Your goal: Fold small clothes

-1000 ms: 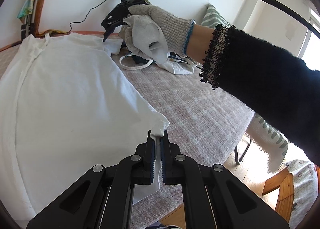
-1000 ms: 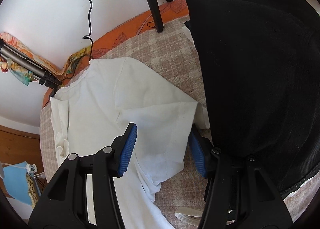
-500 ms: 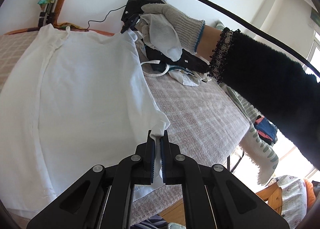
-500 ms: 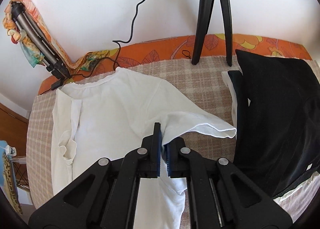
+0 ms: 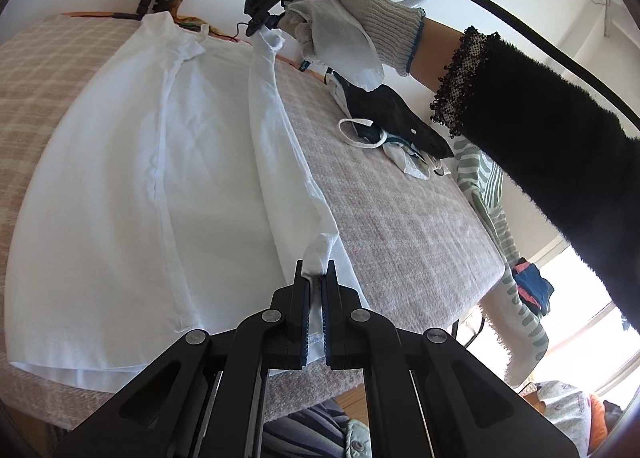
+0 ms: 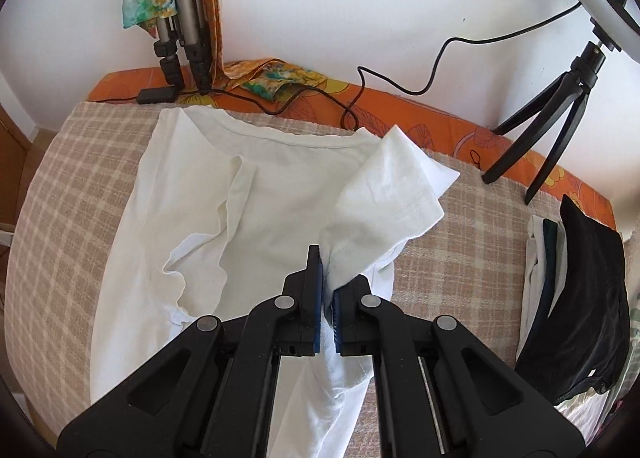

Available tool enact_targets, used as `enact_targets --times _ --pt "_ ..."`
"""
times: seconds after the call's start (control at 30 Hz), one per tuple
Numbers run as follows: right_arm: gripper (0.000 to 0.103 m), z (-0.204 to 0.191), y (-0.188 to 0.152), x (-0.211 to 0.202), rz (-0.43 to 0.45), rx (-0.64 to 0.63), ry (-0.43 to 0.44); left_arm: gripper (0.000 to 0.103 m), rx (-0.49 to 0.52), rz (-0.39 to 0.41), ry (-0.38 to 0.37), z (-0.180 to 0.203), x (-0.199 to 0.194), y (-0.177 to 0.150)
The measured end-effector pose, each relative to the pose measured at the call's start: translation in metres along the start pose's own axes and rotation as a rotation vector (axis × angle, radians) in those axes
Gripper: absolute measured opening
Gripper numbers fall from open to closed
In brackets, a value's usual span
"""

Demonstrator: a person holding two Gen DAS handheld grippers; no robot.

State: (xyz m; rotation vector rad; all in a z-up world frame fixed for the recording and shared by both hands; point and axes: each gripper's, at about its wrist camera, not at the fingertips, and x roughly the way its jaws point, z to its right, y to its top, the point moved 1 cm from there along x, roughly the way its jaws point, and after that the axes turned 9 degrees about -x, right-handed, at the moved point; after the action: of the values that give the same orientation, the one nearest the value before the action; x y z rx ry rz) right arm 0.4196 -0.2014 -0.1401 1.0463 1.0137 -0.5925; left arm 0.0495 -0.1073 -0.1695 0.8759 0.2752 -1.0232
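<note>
Pinching the white shirt (image 5: 120, 194), both grippers' fingers (image 5: 304, 290) (image 6: 314, 282) hold its raised edge.

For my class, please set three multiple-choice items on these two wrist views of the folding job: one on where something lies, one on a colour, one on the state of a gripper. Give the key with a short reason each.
1. Where does the pile of dark clothes lie relative to the white T-shirt in the right wrist view?
A. To its right, on the checked cover
B. On top of it
C. To its left

2. What colour is the band behind the checked cover, along the wall?
A. Blue
B. Orange with a floral print
C. Grey

3. What state is the left gripper in?
A. Wide open above the shirt
B. Shut on the shirt's hem corner
C. Shut on nothing

Key: 1 A, the pile sits apart from the shirt at the right edge. 2 B, orange shows beyond the cover. 3 B, white cloth sticks up between its closed fingers.
</note>
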Motion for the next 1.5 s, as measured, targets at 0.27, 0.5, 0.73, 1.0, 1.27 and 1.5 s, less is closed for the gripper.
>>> enact_targets --times 0.27,0.5,0.73,1.0,1.27,1.5 --pt "0.025 -0.024 -0.005 0.007 -0.029 -0.03 0.254 0.009 0.013 -0.054 0.016 -0.006 -0.008 -0.001" --pt "0.049 0.053 -0.028 -0.034 0.139 0.174 0.373 0.011 0.027 0.023 0.071 -0.025 -0.054 0.007" --pt "0.049 0.071 -0.038 0.006 0.081 0.254 0.282 0.011 -0.049 0.093 0.127 -0.054 -0.085 0.025" --pt "0.049 0.106 -0.035 0.034 0.13 0.398 0.281 0.011 -0.055 0.138 0.2 -0.072 -0.095 0.032" --pt "0.038 0.125 -0.019 0.081 0.145 0.492 0.348 0.011 -0.106 0.161 0.29 -0.102 -0.102 0.039" --pt "0.004 0.113 -0.001 0.095 0.141 0.395 0.354 0.011 -0.139 0.165 0.344 -0.116 -0.1 0.043"
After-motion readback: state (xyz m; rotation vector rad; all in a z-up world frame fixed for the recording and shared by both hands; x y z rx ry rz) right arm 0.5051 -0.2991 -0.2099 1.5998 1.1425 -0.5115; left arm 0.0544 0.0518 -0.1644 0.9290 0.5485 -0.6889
